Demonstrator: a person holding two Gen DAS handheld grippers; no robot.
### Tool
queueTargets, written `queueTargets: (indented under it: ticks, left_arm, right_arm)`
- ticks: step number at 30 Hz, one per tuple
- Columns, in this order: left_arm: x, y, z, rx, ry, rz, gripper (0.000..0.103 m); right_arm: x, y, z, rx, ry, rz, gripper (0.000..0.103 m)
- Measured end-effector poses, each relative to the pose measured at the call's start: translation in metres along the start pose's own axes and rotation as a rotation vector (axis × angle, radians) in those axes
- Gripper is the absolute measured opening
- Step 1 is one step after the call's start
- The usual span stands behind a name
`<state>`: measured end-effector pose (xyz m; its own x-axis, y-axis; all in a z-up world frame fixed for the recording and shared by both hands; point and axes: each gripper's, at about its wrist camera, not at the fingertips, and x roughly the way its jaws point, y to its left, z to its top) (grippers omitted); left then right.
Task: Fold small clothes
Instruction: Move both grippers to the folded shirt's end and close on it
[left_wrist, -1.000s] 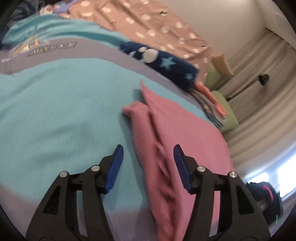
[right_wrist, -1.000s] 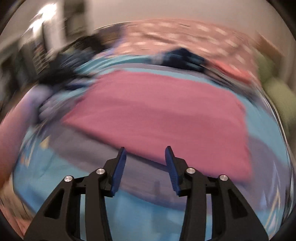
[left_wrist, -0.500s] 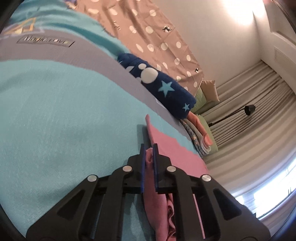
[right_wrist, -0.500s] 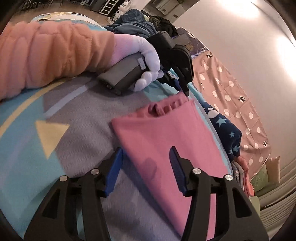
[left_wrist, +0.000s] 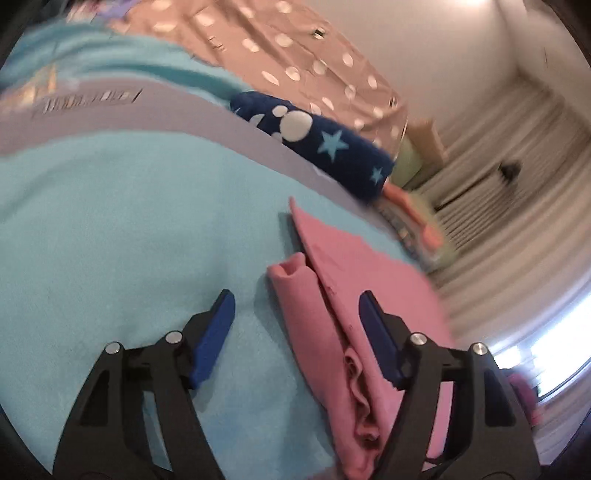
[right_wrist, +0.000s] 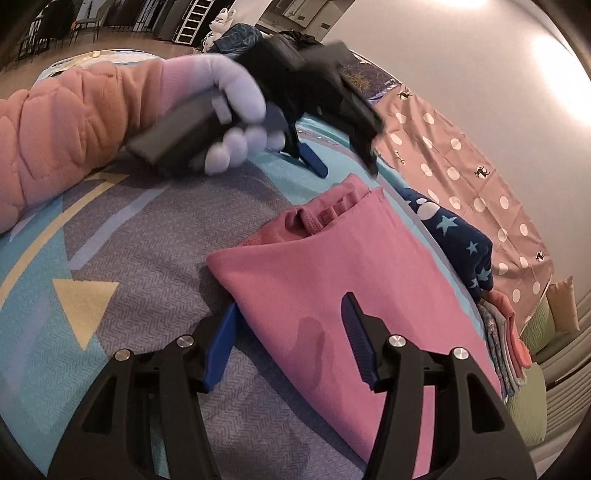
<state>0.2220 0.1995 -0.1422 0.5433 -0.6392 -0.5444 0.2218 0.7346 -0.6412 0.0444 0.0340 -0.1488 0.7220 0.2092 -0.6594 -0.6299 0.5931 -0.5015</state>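
Note:
A pink garment lies folded on the patterned bed cover, its bunched waistband end toward the left gripper. My left gripper hovers over that rolled edge; its jaws are opening, the fabric lies between the blue pads and neither presses on it. In the right wrist view the left gripper is held by a gloved hand just past the garment's far end. My right gripper stands open astride the garment's near corner, one pad on the cover, the other above the cloth.
A navy star-patterned folded cloth and a stack of folded clothes lie along the garment's far side. Behind them hangs a dotted pink-brown sheet. The teal and grey bed cover stretches to the left. A pink sleeve crosses it.
Half a second ago the left gripper was shut on the garment's rolled edge; it has let go and drawn back a little. The right gripper swung in over the garment, then held still.

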Motion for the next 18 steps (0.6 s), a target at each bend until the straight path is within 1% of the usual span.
queueTargets:
  ticks: [1,2,3,4,5,8,9,11,12,14,15,16,18]
  left_arm:
    - [0.002,-0.003,0.000,0.002,0.003,-0.005,0.058]
    - [0.006,-0.003,0.003,-0.015,0.007,-0.040,0.036]
    - [0.014,-0.001,0.005,-0.043,0.026,-0.063,0.008]
    - [0.018,0.000,0.006,-0.051,0.023,-0.033,0.007]
    - [0.017,0.000,0.008,-0.047,0.004,-0.019,0.006]
    - [-0.006,-0.007,0.013,-0.011,-0.116,-0.025,0.006]
    - [-0.014,-0.007,0.014,-0.011,-0.152,-0.002,0.004]
    - [-0.024,-0.001,0.013,-0.023,-0.189,0.032,0.004]
    - [-0.027,0.005,0.013,-0.039,-0.189,0.023,0.004]
    - [-0.027,0.015,0.011,-0.075,-0.147,0.006,0.015]
    - [-0.025,0.017,0.010,-0.078,-0.115,-0.006,0.040]
    - [-0.021,0.016,0.009,-0.072,-0.083,-0.013,0.057]
    - [-0.006,0.007,0.005,-0.028,-0.001,-0.025,0.057]
  right_arm:
    - [-0.001,-0.001,0.000,0.011,0.003,0.005,0.057]
    - [-0.003,-0.001,-0.001,0.020,0.005,0.005,0.059]
    - [-0.003,-0.003,-0.001,0.030,0.009,0.004,0.060]
    - [-0.003,-0.006,-0.002,0.042,0.014,-0.001,0.061]
    - [-0.005,-0.006,-0.002,0.047,0.020,-0.009,0.061]
    - [-0.004,-0.004,-0.002,0.036,0.026,-0.031,0.062]
    - [-0.004,-0.001,0.000,0.020,0.024,-0.044,0.062]
    - [-0.002,0.004,0.003,-0.004,0.019,-0.060,0.063]
    - [-0.002,0.006,0.004,-0.008,0.018,-0.064,0.063]
    - [0.000,0.006,0.007,-0.006,0.018,-0.063,0.063]
    - [0.001,0.005,0.008,-0.001,0.018,-0.062,0.063]
    - [0.002,0.005,0.009,0.005,0.019,-0.064,0.063]
    - [0.004,0.005,0.011,0.007,0.018,-0.075,0.063]
